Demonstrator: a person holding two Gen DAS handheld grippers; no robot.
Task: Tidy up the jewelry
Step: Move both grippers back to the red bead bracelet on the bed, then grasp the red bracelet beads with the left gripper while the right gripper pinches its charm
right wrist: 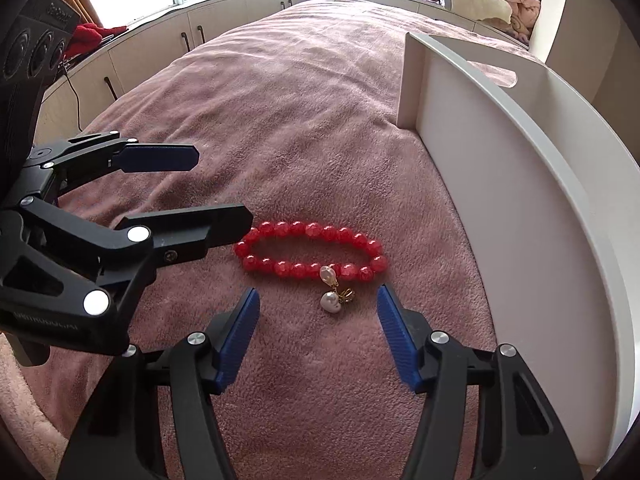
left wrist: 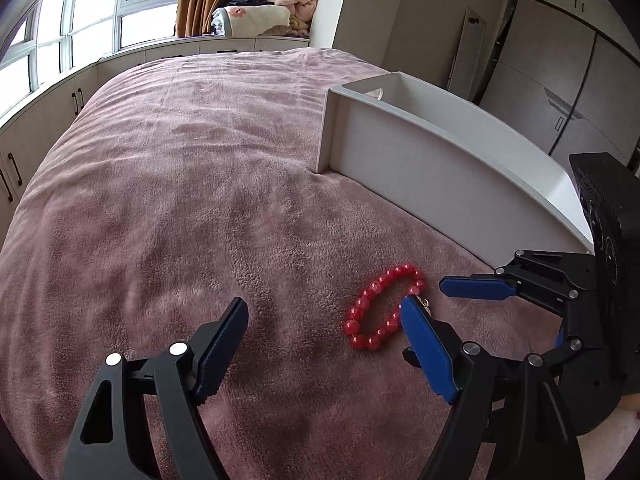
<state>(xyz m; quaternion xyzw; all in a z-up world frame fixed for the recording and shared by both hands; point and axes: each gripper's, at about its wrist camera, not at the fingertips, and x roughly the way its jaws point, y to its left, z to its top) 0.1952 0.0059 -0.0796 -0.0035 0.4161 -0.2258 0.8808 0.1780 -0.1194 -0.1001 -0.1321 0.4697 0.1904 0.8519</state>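
two tongs apart, red bead bracelet (right wrist: pixel 311 251) ahead of right tongs (right wrist: pixel 318 312)

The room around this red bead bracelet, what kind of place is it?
Most likely a bedroom: the bracelet lies on a bed's pink fleece blanket, folded bedding is piled by the bay window, and wardrobe doors line one wall.

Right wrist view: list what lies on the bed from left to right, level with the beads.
Left gripper → red bead bracelet → pearl earrings, just right of the bracelet's middle → white tray, all on the pink blanket.
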